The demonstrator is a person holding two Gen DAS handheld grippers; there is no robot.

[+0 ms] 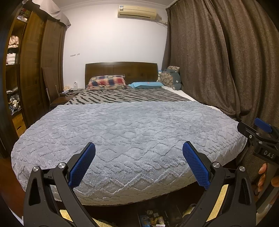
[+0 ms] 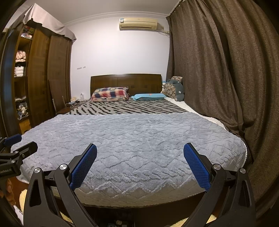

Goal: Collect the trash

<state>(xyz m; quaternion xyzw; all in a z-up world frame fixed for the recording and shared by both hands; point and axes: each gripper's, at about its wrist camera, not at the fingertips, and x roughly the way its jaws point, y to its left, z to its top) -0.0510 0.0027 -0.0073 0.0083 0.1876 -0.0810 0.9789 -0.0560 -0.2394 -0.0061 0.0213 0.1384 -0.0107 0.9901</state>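
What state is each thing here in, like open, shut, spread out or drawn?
Left gripper: open, empty.
Right gripper: open, empty.
Grey blanket: spread flat over the foot of the bed.
Curtains: drawn shut.
Wardrobe: left section open, clothes showing.
Plaid pillow: lying at the headboard.
Air conditioner: flap looks shut.

You've got a plush grey blanket point(image 1: 129, 132), fuzzy with an embossed pattern. Headboard point(image 1: 122, 69) and wardrobe point(image 1: 34, 61) are dark glossy wood. Curtains point(image 1: 218, 61) are coarse matt brown cloth. Your left gripper point(image 1: 139, 163) is matt black plastic, its pads point(image 1: 196, 166) rough blue rubber, with shiny metal bolts.
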